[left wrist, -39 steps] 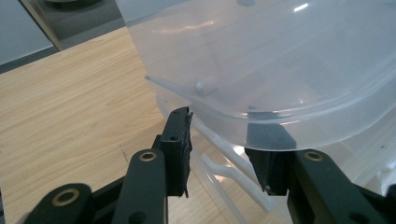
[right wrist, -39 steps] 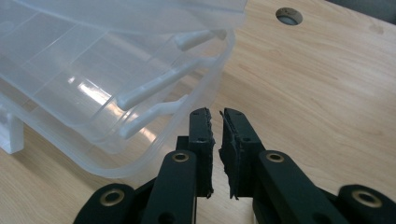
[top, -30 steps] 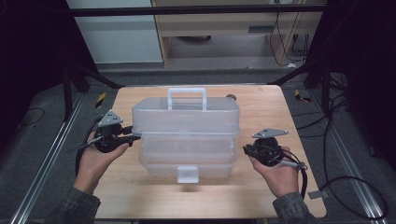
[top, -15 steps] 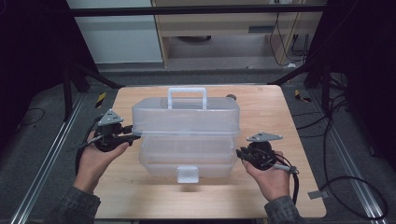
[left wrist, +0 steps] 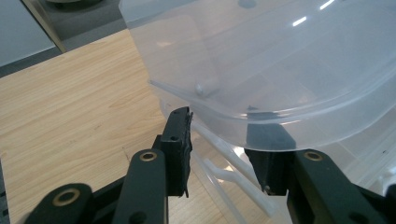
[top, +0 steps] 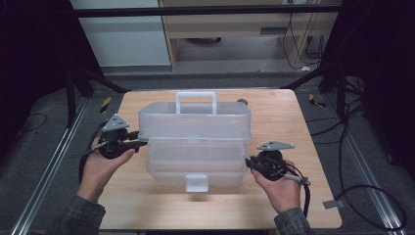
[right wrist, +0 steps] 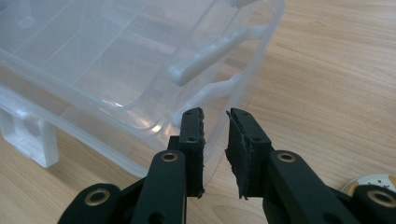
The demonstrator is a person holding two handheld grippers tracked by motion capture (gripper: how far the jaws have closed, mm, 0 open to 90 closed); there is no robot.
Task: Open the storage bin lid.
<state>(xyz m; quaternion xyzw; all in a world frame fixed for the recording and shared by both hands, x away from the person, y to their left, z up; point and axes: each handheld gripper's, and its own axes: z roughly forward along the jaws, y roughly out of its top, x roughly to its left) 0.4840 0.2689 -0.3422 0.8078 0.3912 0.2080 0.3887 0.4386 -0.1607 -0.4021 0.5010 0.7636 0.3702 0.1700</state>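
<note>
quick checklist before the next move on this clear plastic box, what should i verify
1. Left claw on the upper tray of the clear box: ok, its jaws straddle the tray's corner edge, one outside and one under the wall.
2. Pads actually pressing that edge: cannot tell.
3. Right claw free of the lower tray: ok, narrow gap between the pads with nothing in it; its jaws have just been opening.
4. Right claw lined up with the side hinge arm: not ok, the arm lies beyond the tips.
5. Front latch: cannot tell whether fastened.
6. Box fully on the wooden table: ok.
</note>
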